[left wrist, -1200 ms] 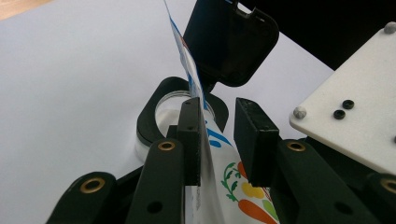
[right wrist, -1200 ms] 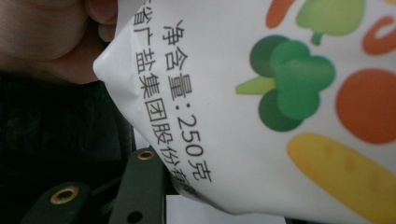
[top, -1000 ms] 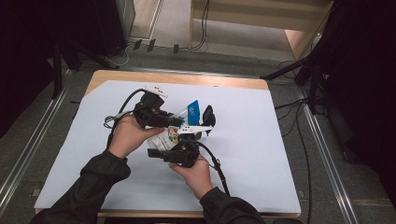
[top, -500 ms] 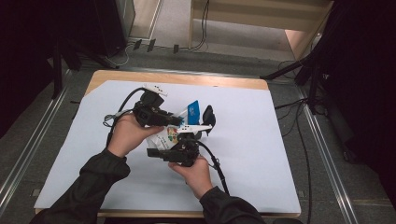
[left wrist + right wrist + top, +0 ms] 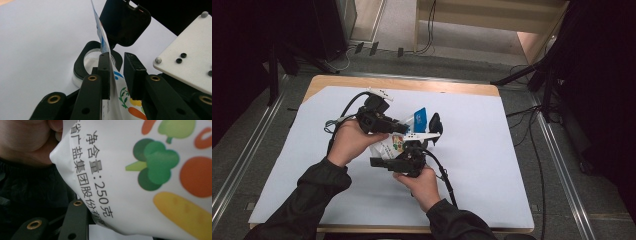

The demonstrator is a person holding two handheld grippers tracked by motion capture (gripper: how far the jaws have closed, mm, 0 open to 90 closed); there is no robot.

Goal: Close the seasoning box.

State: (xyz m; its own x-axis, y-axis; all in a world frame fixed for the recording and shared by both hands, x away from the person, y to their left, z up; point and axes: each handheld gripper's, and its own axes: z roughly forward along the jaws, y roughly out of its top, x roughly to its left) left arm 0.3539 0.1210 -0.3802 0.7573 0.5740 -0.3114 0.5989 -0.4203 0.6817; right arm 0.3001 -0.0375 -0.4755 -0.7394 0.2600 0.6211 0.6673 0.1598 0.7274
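Note:
A white pouch (image 5: 387, 148) printed with vegetables, blue at its top, is held upright between both grippers over the middle of the table. My left gripper (image 5: 405, 128) reaches in from the left and is shut on the pouch's upper part; in the left gripper view (image 5: 116, 72) the thin pouch (image 5: 101, 37) runs up between the black pads. My right gripper (image 5: 405, 145) grips the pouch from below. In the right gripper view the pouch (image 5: 150, 170) presses close, with one black finger (image 5: 75, 220) beneath it. Just beyond stands a small jar (image 5: 85, 60) with its black flip lid (image 5: 435, 122) raised.
A white sheet (image 5: 492, 165) covers the wooden table (image 5: 412, 84). Cables trail from both grippers across the sheet. Metal rails, stands and floor cables surround the table. A hand (image 5: 25, 140) sits close beside the pouch in the right gripper view.

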